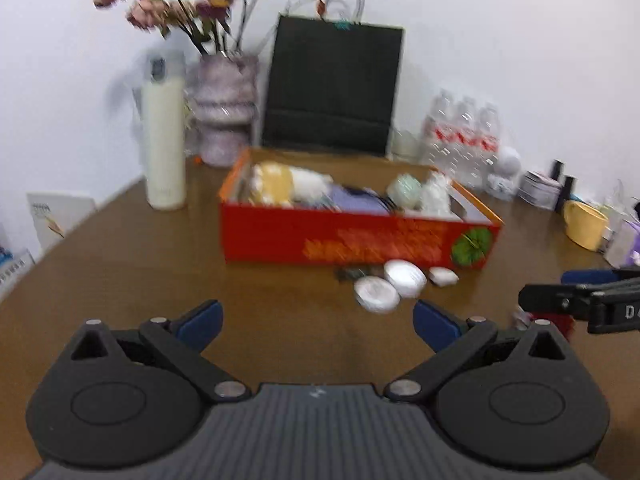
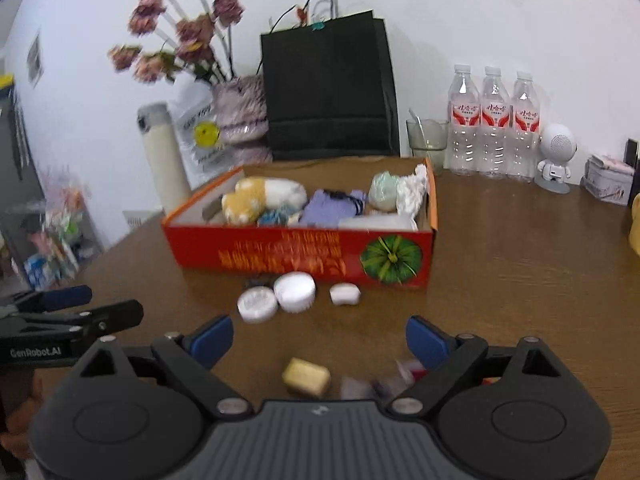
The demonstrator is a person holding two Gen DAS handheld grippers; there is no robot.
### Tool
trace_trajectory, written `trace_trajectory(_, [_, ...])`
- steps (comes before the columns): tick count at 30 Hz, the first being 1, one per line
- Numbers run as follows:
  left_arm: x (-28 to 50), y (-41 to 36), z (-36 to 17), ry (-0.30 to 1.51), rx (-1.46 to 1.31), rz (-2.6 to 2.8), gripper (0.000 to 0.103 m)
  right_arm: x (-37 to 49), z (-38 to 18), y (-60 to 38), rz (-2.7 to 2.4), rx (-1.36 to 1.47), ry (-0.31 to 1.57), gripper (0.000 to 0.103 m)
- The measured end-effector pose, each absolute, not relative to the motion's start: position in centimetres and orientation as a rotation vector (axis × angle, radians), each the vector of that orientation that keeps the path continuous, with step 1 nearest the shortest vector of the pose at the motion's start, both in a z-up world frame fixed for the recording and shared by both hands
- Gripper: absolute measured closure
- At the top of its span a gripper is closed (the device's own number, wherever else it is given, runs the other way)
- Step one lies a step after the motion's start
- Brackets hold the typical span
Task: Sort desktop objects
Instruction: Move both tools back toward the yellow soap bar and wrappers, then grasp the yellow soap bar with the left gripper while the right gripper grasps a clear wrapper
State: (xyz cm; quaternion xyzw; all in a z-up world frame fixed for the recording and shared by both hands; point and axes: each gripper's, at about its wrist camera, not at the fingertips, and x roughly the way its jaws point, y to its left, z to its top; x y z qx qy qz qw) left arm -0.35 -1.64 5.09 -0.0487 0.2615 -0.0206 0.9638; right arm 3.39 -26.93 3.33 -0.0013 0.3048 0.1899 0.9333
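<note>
A red cardboard box holding several soft items stands mid-table. Two white round lids and a small white case lie in front of it. A yellow block and small wrappers lie between my right gripper's fingers. My left gripper is open and empty above bare table. My right gripper is open, just above the yellow block; it also shows in the left wrist view.
A cream flask, a flower vase, a black paper bag and three water bottles line the back wall. A glass, a white robot figure, a tin and a yellow mug stand at right.
</note>
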Motion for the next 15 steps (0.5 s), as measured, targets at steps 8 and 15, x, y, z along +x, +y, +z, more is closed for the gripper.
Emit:
trace_trajectory(8, [0.5,-5.9,3.7,0.531,-0.031,-0.193,0.006,0.4,2.9,-29.4,0.371,-0.01,0.634,0.06])
trace_trajectory(15, [4.2,-10.3,1.8,0.613,-0.02,-0.282,0.024,0.5,1.7,-30.9,0.338,-0.018,0.622,0.061])
